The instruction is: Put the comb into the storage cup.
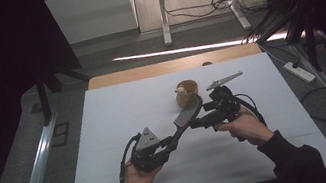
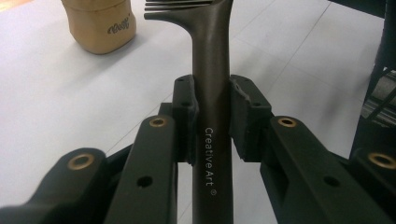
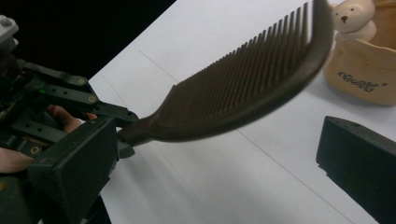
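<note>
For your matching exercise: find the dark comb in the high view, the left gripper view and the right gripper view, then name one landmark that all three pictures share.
High view: the comb slants up across the table's middle, from the left gripper toward the cup.
Left gripper view: its handle runs up the centre, clamped between the black jaws.
Right gripper view: its toothed blade crosses diagonally, upper right.
Shared landmark: the tan cup.

Comb (image 1: 187,113) just before cup (image 1: 186,92) on table (image 1: 107,132)
</note>
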A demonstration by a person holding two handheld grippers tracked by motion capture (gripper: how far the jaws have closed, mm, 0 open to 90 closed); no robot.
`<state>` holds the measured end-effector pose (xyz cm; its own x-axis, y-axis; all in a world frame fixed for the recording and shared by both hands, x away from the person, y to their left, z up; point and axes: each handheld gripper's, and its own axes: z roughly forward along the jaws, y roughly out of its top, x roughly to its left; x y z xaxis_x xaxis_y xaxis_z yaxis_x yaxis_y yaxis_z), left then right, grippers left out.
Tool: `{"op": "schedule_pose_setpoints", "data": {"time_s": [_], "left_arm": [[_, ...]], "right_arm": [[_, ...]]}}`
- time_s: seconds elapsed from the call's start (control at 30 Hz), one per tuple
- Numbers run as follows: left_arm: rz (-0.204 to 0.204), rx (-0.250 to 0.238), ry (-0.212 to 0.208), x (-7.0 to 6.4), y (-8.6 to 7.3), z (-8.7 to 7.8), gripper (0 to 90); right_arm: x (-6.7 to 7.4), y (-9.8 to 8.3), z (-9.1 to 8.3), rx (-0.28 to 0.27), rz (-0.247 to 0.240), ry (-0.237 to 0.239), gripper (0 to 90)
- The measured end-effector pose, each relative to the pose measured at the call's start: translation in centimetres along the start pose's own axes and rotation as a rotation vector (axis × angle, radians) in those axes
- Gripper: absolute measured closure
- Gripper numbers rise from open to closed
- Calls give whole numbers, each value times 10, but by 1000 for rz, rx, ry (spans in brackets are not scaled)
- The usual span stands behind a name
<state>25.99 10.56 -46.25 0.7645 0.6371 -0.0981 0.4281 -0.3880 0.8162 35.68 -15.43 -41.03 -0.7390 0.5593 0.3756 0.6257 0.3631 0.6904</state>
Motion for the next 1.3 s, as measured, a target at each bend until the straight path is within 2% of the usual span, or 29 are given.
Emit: {"op": "schedule_pose_setpoints", "data": {"time_s": [0.13,0.27,0.4,0.6,0.77,0.93,1.3], "left_arm": [[-1,-8,1,-3,0,3,721],[-13,-25,4,-5,0,7,721],[-29,-44,7,-8,-3,10,721],[-8,-60,37,-15,-6,15,721],[5,-57,51,-16,-7,16,721],[8,-60,59,-15,-8,16,721],[13,-48,52,-14,-9,17,721]], "right_arm": [[-1,2,2,1,22,15,0],[-1,3,4,4,25,17,2],[-2,3,3,-2,36,26,37],[-4,3,-1,-19,54,55,179],[-6,3,-6,-36,64,76,367],[-9,2,-7,-35,80,76,535],[-17,0,-8,-52,143,132,727]]}}
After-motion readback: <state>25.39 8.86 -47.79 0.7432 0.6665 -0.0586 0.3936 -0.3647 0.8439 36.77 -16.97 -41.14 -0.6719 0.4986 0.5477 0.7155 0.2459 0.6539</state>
